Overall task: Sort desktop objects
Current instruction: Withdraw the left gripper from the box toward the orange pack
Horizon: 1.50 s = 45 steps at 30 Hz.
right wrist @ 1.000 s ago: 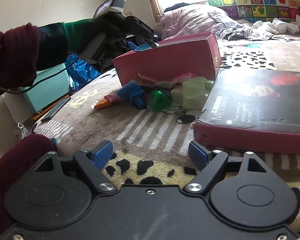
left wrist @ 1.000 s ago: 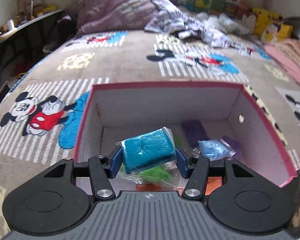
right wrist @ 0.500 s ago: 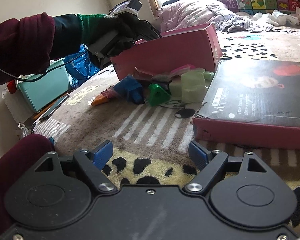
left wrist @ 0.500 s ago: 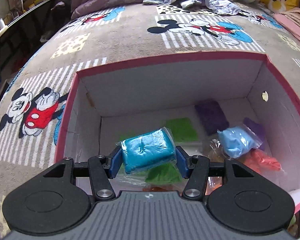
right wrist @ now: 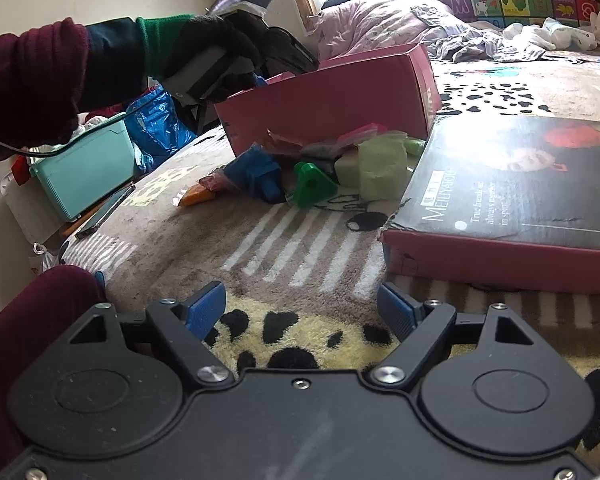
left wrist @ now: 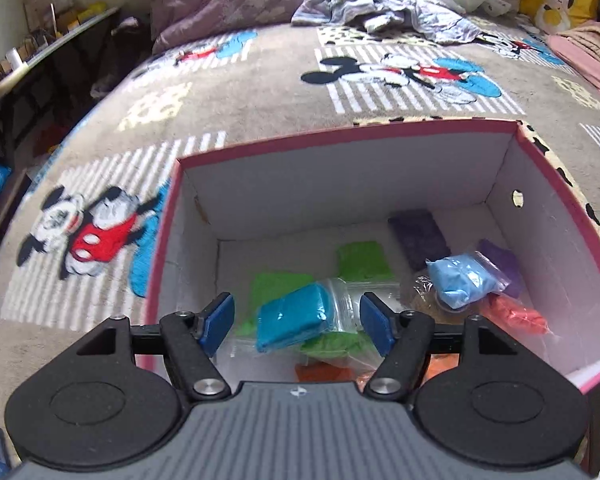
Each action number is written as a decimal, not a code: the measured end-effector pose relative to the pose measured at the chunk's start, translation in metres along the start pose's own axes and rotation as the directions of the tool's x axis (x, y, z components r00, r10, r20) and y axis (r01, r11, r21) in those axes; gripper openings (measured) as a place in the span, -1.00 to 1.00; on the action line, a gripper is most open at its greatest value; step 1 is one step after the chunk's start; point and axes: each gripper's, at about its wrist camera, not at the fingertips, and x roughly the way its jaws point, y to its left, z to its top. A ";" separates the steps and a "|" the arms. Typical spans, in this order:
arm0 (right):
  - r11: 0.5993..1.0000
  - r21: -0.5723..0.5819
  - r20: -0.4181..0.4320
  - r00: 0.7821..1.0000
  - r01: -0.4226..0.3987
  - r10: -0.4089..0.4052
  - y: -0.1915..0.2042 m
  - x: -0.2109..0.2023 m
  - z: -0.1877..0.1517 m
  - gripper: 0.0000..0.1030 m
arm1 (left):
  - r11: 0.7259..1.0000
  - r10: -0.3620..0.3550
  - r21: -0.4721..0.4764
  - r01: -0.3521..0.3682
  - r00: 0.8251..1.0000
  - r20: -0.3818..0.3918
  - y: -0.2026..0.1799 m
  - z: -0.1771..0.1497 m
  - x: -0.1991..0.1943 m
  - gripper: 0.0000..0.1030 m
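Released teal packet (left wrist: pixel 294 316) dropped inside box (left wrist: pixel 340 134).

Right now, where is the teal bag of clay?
In the left wrist view the teal clay bag is inside the pink box, lying on green bags between the left gripper's open jaws.

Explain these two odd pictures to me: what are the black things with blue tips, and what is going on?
Each is a hand-held gripper with a camera looking along its two fingers. The left gripper hangs open over a pink box; a bagged teal clay block lies loose between its fingers, above other clay bags. The right gripper is open and empty, low over the patterned blanket. Its view shows the person's gloved left hand, a toy pile beside the box, and the box lid.
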 end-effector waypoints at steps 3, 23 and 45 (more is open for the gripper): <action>1.000 -0.009 -0.001 1.000 0.007 -0.007 0.001 0.001 -0.001 0.61 | 1.000 0.014 0.019 -0.015 0.999 0.041 0.000 -0.003 -0.017 0.33; 0.997 -0.066 -0.022 0.999 0.049 -0.050 0.010 0.004 -0.008 0.61 | 0.998 -0.015 0.065 -0.003 0.960 0.279 0.034 -0.066 -0.128 0.33; 0.994 -0.090 -0.042 0.997 0.067 -0.071 0.014 0.007 -0.014 0.63 | 0.971 -0.058 0.239 0.025 0.990 0.132 0.052 -0.216 -0.057 0.33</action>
